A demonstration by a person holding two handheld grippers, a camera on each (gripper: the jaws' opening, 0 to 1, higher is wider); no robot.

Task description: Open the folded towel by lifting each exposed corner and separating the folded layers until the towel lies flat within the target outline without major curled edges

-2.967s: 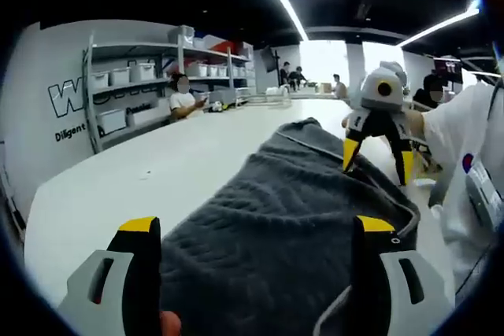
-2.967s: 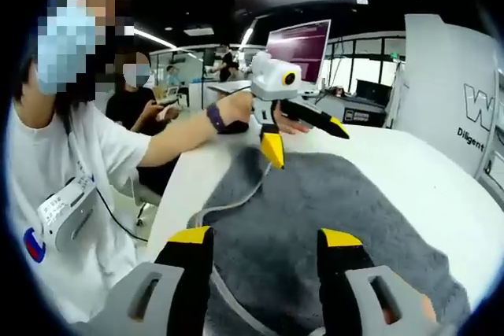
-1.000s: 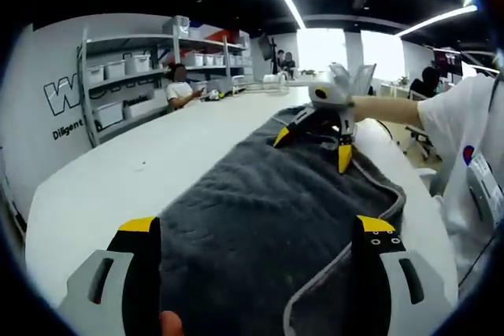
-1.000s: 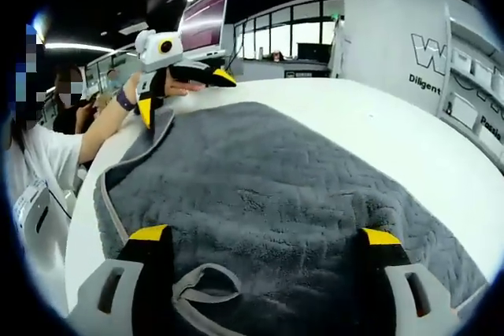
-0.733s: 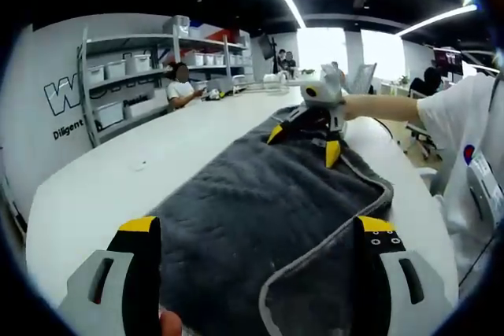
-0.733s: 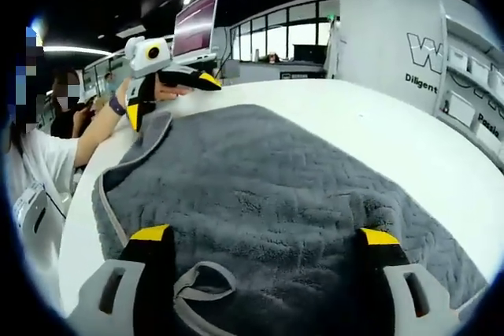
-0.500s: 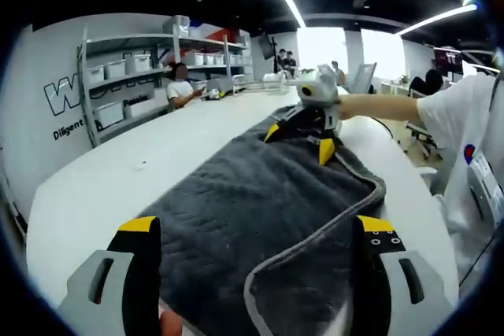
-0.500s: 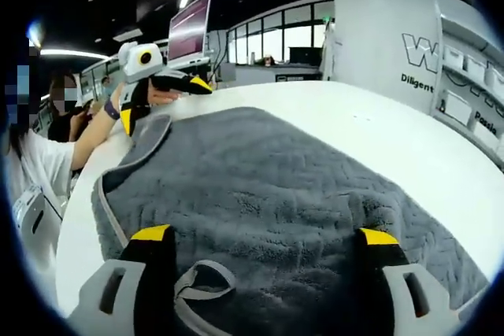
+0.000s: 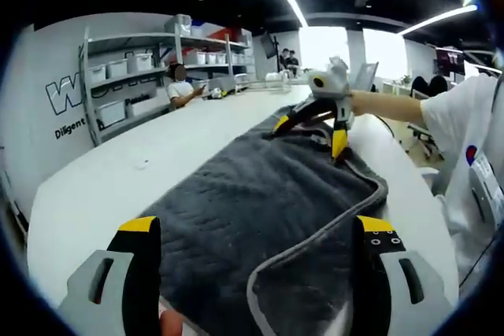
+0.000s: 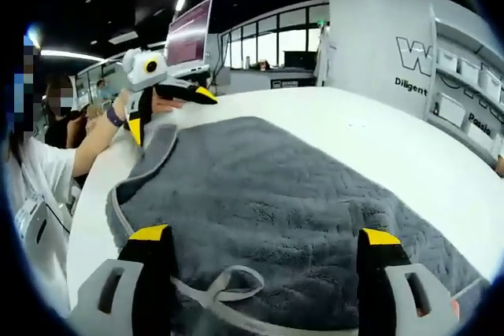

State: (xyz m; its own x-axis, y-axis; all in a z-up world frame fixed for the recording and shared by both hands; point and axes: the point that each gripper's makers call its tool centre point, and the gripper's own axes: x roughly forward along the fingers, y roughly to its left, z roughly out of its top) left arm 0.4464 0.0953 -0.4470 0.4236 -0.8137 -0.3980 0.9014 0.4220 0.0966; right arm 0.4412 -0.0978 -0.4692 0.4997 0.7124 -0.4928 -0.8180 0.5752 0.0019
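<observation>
The fluffy dark grey towel (image 9: 268, 202) lies spread on the white table (image 9: 118, 171). Both tongs, left (image 9: 252, 269) and right (image 10: 256, 269), are wide open at opposite ends, ready to smooth its curled edge.

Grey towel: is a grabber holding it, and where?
Nothing is held. The left gripper and right gripper both have jaws wide apart over the grey quilted towel, which lies on the white table.

- I am seeing a large "W" on the white wall (image 9: 47, 76) beside the shelving rack (image 9: 130, 76).
- Under that "W", "Diligent" is showing.
</observation>
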